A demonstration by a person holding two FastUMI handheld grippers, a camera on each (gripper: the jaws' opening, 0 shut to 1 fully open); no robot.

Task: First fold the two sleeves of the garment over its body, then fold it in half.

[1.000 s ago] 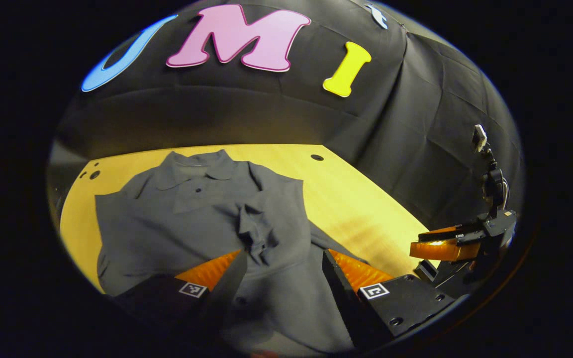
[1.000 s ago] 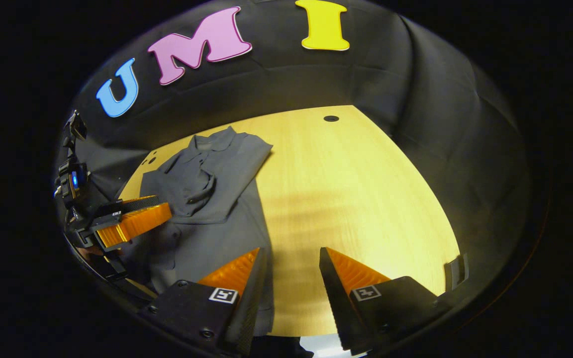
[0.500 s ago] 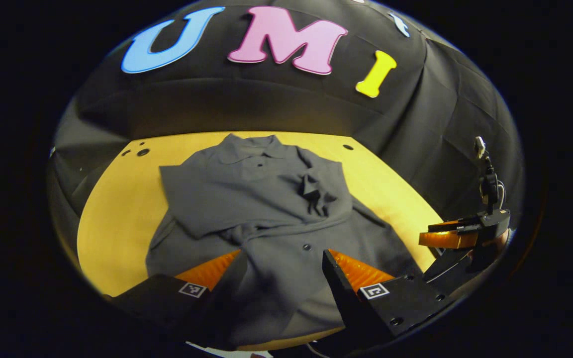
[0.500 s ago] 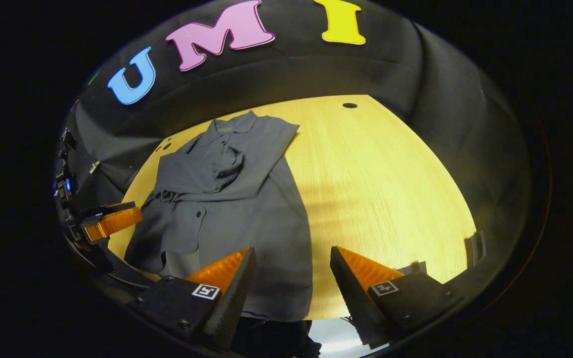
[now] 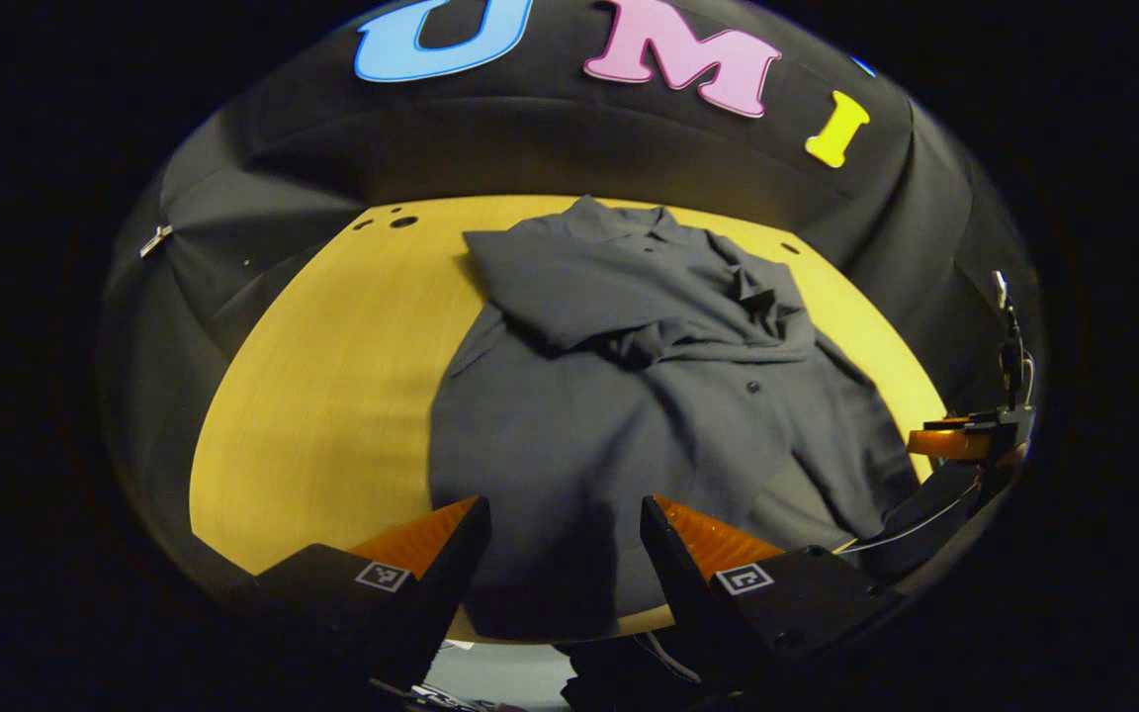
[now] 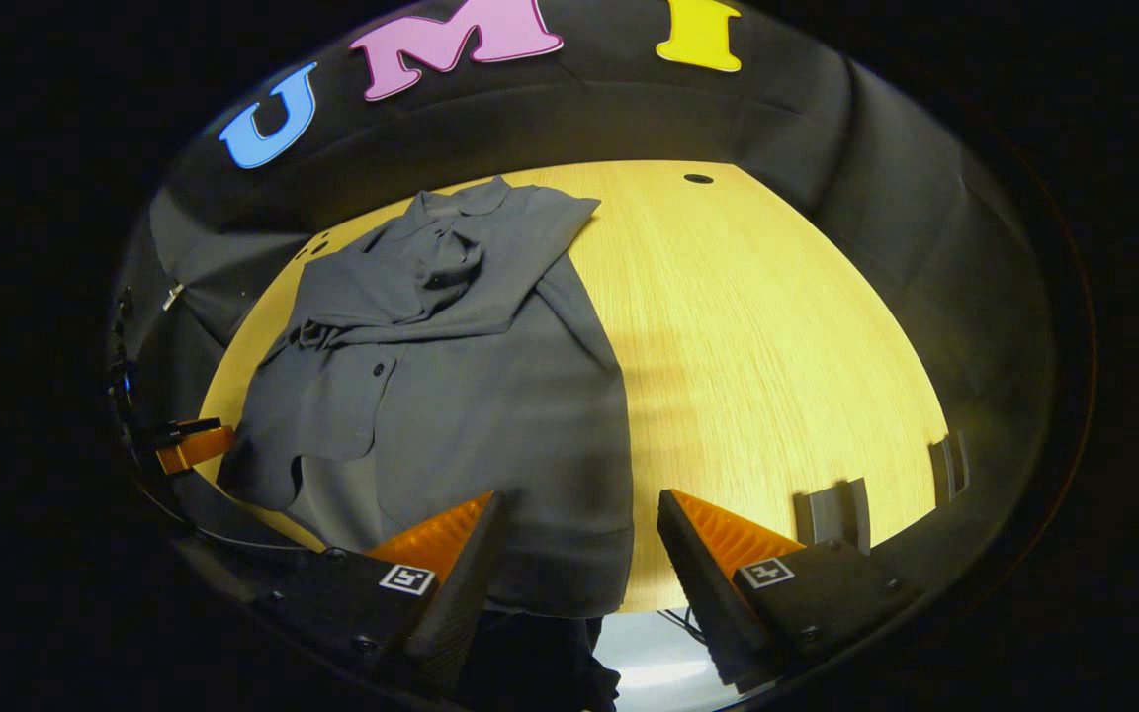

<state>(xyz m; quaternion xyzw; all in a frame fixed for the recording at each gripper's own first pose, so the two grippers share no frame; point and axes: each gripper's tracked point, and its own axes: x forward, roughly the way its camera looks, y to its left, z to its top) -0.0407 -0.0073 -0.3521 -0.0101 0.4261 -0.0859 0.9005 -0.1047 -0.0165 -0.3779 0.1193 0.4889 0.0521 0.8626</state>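
Note:
A dark grey collared shirt [image 5: 629, 396] lies on the yellow wooden table [image 5: 332, 376], collar at the far end, hem at the near edge. Both sleeves lie folded across its chest, bunched near the middle [image 6: 431, 287]. My left gripper [image 5: 562, 519] hangs open over the shirt's hem by the table's front edge, holding nothing. My right gripper [image 6: 579, 514] is open too, above the hem's right corner [image 6: 599, 583] and the bare wood beside it. In the left gripper view the right gripper [image 5: 955, 440] shows far right; in the right gripper view the left gripper [image 6: 189, 445] shows far left.
Black cloth walls the booth behind and beside the table. Small round holes sit near the table's far corners [image 6: 698, 179] [image 5: 403, 222]. Two grey clips [image 6: 832, 514] stand at the table's right front edge. Bare wood stretches right of the shirt [image 6: 777, 336].
Both grippers have pulled back toward the table's front edge and risen, so the whole shirt and its hem now show. The shirt has not moved. Both stayed open.

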